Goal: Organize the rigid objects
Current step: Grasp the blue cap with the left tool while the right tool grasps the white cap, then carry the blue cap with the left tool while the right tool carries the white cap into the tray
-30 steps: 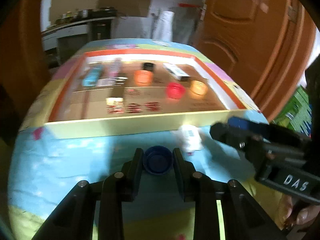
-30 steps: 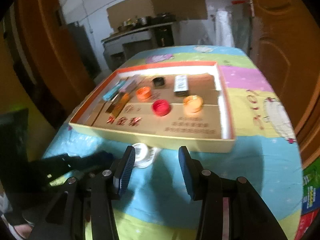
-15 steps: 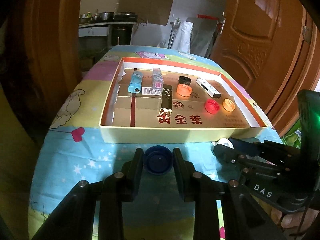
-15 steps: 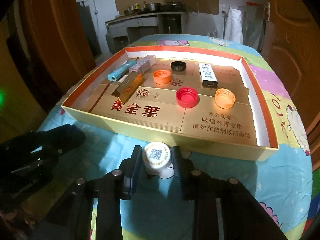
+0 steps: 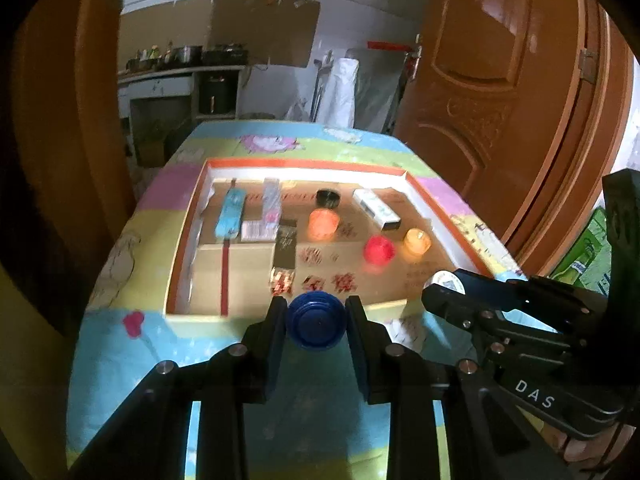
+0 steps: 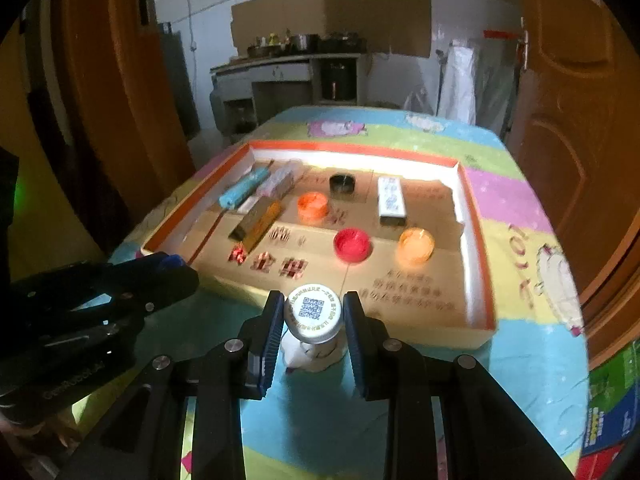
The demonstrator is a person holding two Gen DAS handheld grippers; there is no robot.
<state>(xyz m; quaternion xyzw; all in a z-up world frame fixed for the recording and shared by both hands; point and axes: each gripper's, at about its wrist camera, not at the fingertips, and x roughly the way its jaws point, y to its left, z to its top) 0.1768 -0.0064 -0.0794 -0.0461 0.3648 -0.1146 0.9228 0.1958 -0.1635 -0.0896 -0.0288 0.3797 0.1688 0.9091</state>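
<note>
My left gripper [image 5: 316,322] is shut on a dark blue bottle cap [image 5: 315,325], held above the tablecloth just in front of the shallow cardboard tray [image 5: 280,316]. My right gripper [image 6: 313,318] is shut on a white cap with a QR code [image 6: 314,312], also lifted before the tray's near wall [image 6: 400,330]. Inside the tray lie a red cap [image 6: 351,245], two orange caps [image 6: 416,245] [image 6: 313,206], a black cap [image 6: 342,184], a white box [image 6: 391,200], a light blue tube [image 6: 244,190] and a brown box [image 6: 259,224].
The table wears a colourful cartoon cloth [image 6: 520,248]. A wooden door [image 5: 500,100] stands to the right and a counter with pots [image 6: 288,60] at the back. Coloured boxes [image 6: 612,408] lie on the floor at the right. Each gripper [image 5: 512,320] [image 6: 92,292] shows in the other's view.
My right gripper closed on the white cap and lifted it off the cloth. My left gripper rose with the blue cap, which now sits level with the tray's front wall.
</note>
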